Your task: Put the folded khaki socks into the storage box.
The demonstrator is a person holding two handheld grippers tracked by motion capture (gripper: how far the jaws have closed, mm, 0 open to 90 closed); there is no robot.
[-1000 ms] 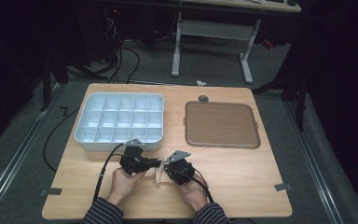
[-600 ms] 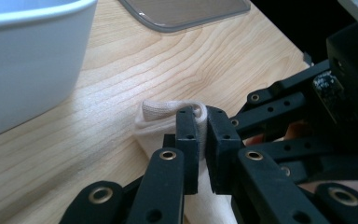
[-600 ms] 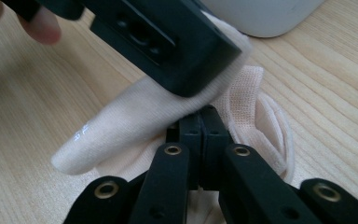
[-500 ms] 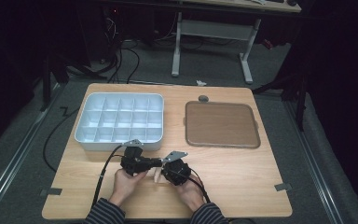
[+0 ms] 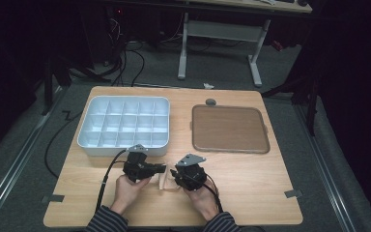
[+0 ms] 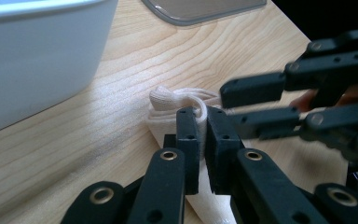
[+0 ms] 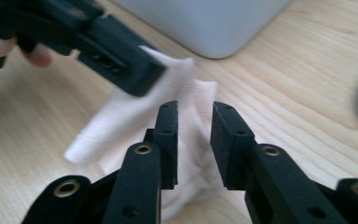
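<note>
A small white cloth (image 5: 164, 183) lies crumpled on the wooden table (image 5: 251, 193) near its front edge, between my two grippers. My left gripper (image 5: 163, 168) points right and is shut on a fold of the cloth (image 6: 168, 100), which is pinched between its jaws (image 6: 203, 126). My right gripper (image 5: 174, 175) faces it from the right. Its jaws (image 7: 193, 121) have just been opening and stand apart, hovering over the cloth (image 7: 121, 121) without pressing it. The left gripper (image 7: 121, 70) crosses the top left of the right gripper view.
A white compartment box (image 5: 92, 140) sits just behind the left gripper. A brown flat tray (image 5: 229, 128) lies at the back right, with a small grey disc (image 5: 210, 102) behind it. Tape marks (image 5: 293, 194) sit near the front corners. Cables trail off the table's left side.
The right gripper has drawn back slightly to the right, away from the left one, and its jaws have parted. The left gripper has stayed put, still pinching the cloth.
</note>
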